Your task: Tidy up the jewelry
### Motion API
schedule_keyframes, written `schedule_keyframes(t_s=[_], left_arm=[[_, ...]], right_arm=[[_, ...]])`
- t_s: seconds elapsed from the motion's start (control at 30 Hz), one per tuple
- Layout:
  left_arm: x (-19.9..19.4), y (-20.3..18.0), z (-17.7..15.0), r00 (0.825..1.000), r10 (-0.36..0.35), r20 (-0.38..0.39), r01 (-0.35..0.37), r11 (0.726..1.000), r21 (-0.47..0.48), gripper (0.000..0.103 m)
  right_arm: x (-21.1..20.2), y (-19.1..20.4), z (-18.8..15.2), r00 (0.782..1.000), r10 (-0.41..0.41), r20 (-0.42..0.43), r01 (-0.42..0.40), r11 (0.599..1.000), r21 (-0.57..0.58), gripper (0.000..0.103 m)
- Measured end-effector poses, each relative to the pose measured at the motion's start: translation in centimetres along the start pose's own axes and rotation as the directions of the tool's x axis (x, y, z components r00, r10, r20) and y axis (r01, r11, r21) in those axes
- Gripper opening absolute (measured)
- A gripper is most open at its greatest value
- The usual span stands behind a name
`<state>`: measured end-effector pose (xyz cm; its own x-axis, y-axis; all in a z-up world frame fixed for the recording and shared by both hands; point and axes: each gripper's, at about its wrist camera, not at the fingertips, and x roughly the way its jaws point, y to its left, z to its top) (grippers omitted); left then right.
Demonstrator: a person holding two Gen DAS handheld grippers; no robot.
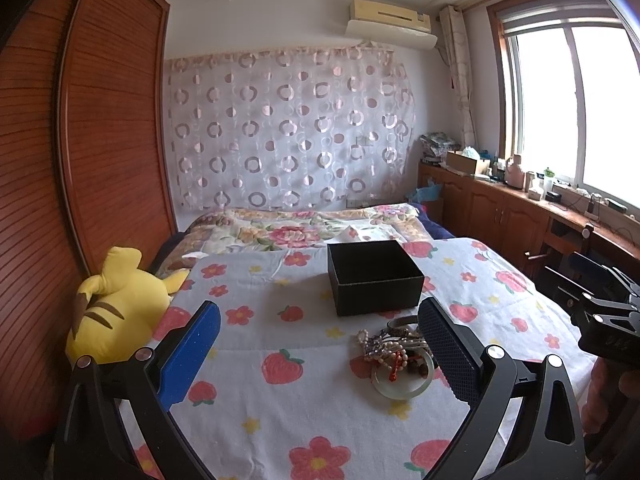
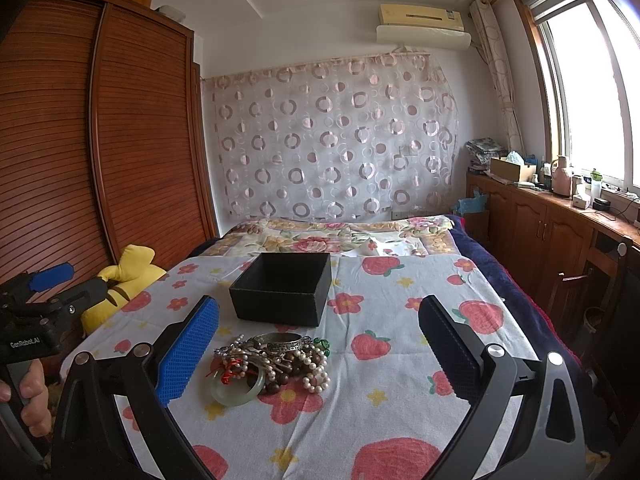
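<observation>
Box (image 2: 282, 288) open; interior contents indiscernible.

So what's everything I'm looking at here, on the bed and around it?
box: one, black, open, mid-bed behind the jewelry
jewelry pile: one tangle, pearl and brown beads, pale green bangle, silver bangle
sheet: one, white with strawberries, over the bed
quilt: one, floral, far end
plush toy: one, yellow, left bed edge
wardrobe: one, brown, left
air conditioner: one, cream, high on wall
left gripper: blue pads, open
right gripper: blue pads, open
hand: one, holding left gripper's handle
</observation>
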<state>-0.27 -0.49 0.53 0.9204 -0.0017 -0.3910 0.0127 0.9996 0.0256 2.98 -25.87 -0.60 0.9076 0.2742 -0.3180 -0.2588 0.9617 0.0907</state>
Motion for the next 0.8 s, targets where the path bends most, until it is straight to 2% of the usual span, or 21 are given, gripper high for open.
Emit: schedule_keyframes(t_s=[0.3,0.67,0.8], left_arm=[[0.5,-0.5,0.7,1.0,0.002,-0.001,-0.002,1.0,-0.002,0.096],[-0.7,-0.8,1.2,1.0,0.001,0.002,-0.001,1.0,0.0,0.096],[-0.6,-0.4,0.5,1.0,0.0,0.005,0.0,1.0,0.0,0.096]], right_arm=[[-0.1,0.0,0.1,1.0,-0.001,0.0,0.001,1.0,0.001,0.101],[-0.1,0.0,0.1,1.0,0.001,0.0,-0.001,1.0,0.001,0.101],[-0.1,0.0,0.1,1.0,0.001,0.0,-0.001,1.0,0.001,0.101]])
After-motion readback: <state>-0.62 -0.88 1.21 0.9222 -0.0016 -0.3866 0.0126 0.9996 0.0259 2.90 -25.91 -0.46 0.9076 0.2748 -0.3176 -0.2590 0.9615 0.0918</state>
